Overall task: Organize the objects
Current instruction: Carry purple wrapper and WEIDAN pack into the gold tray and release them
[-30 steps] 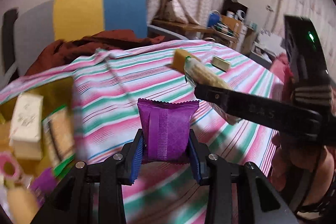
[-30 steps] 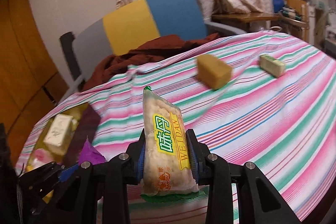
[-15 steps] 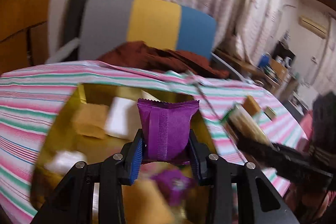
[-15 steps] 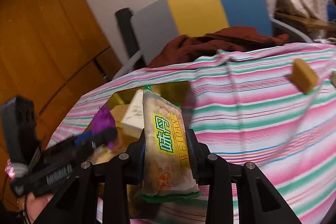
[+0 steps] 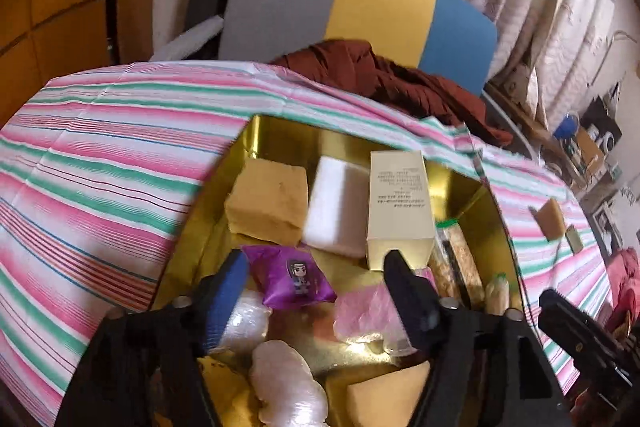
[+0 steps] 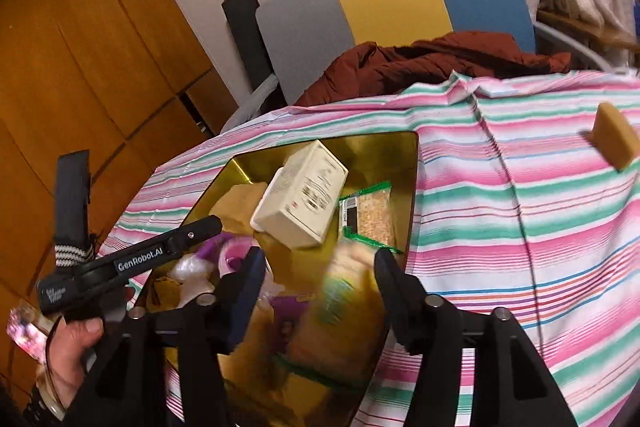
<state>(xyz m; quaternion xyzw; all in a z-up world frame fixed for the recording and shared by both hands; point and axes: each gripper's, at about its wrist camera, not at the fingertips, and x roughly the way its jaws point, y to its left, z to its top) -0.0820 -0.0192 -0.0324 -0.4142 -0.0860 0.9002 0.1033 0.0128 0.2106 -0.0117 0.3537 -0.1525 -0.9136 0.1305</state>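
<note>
A gold tray point(image 5: 496, 215) on the striped tablecloth holds several items. My left gripper point(image 5: 316, 267) is open above it; the purple snack packet point(image 5: 294, 277) lies in the tray between its fingers. My right gripper point(image 6: 320, 259) is open over the tray's near right part point(image 6: 412, 179); the yellow Weidan snack pack point(image 6: 340, 311) is blurred below it, out of the jaws. A cream box point(image 5: 400, 203), a tan sponge point(image 5: 268, 203) and a white block point(image 5: 336, 203) lie at the tray's back. The left gripper also shows in the right wrist view point(image 6: 160, 247).
A tan sponge point(image 6: 614, 141) and a small greenish box point(image 5: 574, 239) lie on the striped tablecloth point(image 6: 520, 227) to the right. A chair point(image 5: 340, 11) with a brown cloth point(image 5: 392, 75) stands behind the table. A wooden wall point(image 6: 80, 67) is at the left.
Both grippers moved left over the gold tray and opened. The purple packet and the yellow snack pack left the jaws and now lie or fall in the tray.
</note>
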